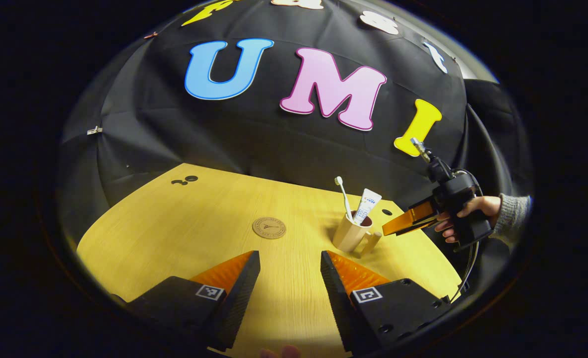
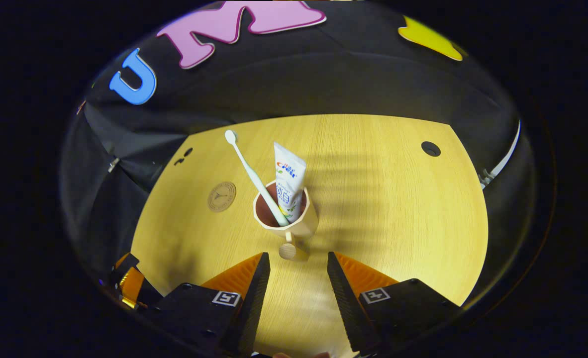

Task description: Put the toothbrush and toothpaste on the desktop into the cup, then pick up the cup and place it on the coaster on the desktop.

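A beige cup (image 2: pixel 294 221) with a handle (image 2: pixel 289 248) stands on the wooden desktop (image 2: pixel 398 209). A white toothbrush (image 2: pixel 251 174) and a white toothpaste tube (image 2: pixel 288 181) lean inside it. In the left gripper view the cup (image 1: pixel 349 233) holds the toothbrush (image 1: pixel 344 196) and the tube (image 1: pixel 366 205). A round brown coaster (image 2: pixel 221 196) lies to the cup's left, also the coaster (image 1: pixel 269 227). My right gripper (image 2: pixel 298 266) is open just short of the handle, seen from afar as the right gripper (image 1: pixel 403 223) held by a hand (image 1: pixel 465 211). My left gripper (image 1: pixel 290 263) is open over bare desktop.
Small dark holes mark the desktop at the far left (image 1: pixel 184 180) and far right (image 2: pixel 430 148). The black cloth wall (image 1: pixel 284 139) closes the back of the desk. A cable (image 1: pixel 470 263) hangs below the right gripper. The left gripper's edge (image 2: pixel 127 281) sits at the lower left.
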